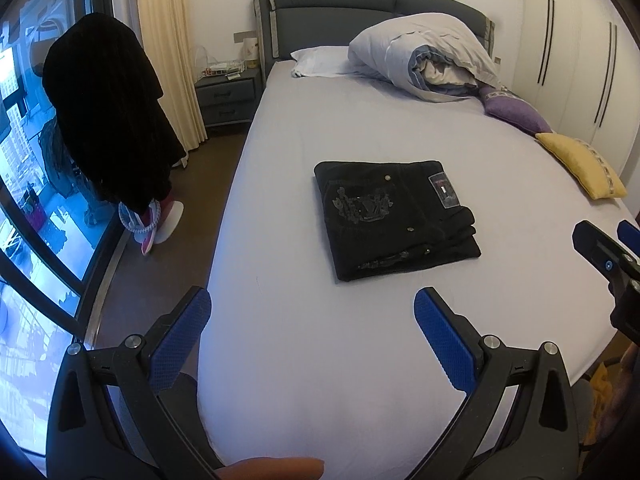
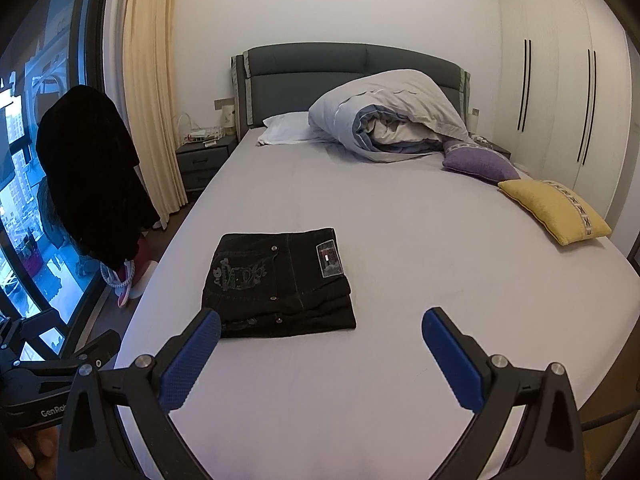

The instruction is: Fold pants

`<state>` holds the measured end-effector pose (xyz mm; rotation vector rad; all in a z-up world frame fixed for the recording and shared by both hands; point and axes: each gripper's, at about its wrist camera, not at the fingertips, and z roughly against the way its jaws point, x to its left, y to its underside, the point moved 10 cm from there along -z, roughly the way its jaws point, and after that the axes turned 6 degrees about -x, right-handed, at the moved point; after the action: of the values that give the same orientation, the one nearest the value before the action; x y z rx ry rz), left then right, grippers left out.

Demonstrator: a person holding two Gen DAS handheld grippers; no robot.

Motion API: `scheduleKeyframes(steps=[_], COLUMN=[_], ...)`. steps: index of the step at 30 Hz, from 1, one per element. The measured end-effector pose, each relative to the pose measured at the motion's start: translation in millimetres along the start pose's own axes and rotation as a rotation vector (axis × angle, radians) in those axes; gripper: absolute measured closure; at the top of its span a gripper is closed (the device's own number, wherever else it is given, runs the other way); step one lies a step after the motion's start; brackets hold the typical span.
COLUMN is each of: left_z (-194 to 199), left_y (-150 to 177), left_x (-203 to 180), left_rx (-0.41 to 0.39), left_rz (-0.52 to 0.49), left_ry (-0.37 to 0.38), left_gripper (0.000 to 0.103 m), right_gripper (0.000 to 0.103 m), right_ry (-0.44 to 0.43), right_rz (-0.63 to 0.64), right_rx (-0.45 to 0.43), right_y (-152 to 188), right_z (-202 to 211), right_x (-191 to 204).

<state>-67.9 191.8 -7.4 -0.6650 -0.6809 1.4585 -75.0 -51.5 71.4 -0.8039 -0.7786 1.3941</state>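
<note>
Black pants (image 1: pixel 396 220) lie folded into a compact rectangle on the grey bed sheet (image 1: pixel 320 360), back pocket embroidery and waist label up. They also show in the right wrist view (image 2: pixel 280 284). My left gripper (image 1: pixel 312 312) is open and empty, held above the near part of the bed, short of the pants. My right gripper (image 2: pixel 320 328) is open and empty, just in front of the pants' near edge and a little to their right. The right gripper shows at the right edge of the left wrist view (image 1: pixel 608 256); the left one shows at lower left of the right wrist view (image 2: pixel 60 364).
A rolled duvet (image 2: pixel 392 116), white pillow (image 2: pixel 286 128), purple cushion (image 2: pixel 478 162) and yellow cushion (image 2: pixel 556 210) lie at the bed's head and right side. A nightstand (image 1: pixel 226 98), a dark garment on a stand (image 1: pixel 108 120) and a window are to the left; wardrobe doors are to the right.
</note>
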Motion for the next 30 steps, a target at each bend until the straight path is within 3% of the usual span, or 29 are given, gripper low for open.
scheduleKeyframes(steps=[30], left_z=[-7], left_y=[9], left_x=[1], left_rx=[0.021], left_rz=[0.009], left_ry=[0.002], left_gripper=[0.0], right_gripper=[0.0], right_ry=[-0.01], right_rz=[0.005], right_rx=[0.045], right_y=[14], right_z=[-3], right_x=[7])
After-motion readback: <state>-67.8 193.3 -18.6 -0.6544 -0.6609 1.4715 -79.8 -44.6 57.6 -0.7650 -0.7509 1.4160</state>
